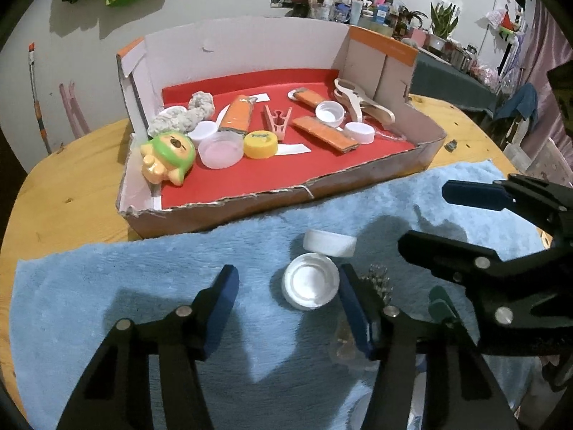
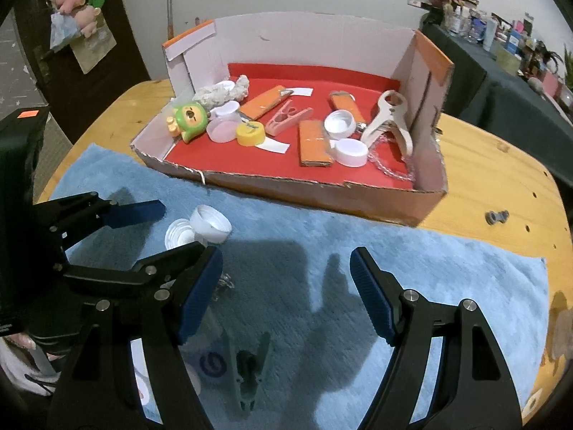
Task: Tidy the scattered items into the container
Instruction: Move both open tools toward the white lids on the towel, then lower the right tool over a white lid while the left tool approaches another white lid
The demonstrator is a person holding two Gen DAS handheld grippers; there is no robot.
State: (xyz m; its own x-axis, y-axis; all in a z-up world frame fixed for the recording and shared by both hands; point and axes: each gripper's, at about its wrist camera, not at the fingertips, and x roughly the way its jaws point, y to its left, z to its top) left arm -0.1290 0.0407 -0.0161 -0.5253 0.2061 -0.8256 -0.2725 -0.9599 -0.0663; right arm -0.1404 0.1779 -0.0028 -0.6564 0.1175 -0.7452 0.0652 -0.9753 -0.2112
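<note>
The left tongs hang low over the blue towel, jaws part-way apart and bracketing an upturned white cap; the right-hand pad sits just beside the cap's rim at its 3 o'clock, whether touching I cannot tell, while the left-hand pad stands clear of it at 9 o'clock, so nothing is gripped; a second white cap lies on its side touching the first at 12 o'clock.

The right tongs stand wide with only bare towel between the pads; in the right wrist view the two white caps lie at 10 o'clock from them, between the left tongs' pads; a green clip lies on the towel at 6 o'clock, close to the camera, and a small glittery object, too blurred to name, sits by the left-hand pad.

The cardboard box with its red floor rests on the wooden counter at 12 o'clock, its torn front edge meeting the towel; inside it lie a green-and-yellow toy figure, a grey knitted piece, a clear round lid, a yellow cap, a pink peg, orange strips, further white caps and a pale wooden clip at the 2 o'clock corner; a small metal bolt lies on the bare counter at the box's 3 o'clock.
</note>
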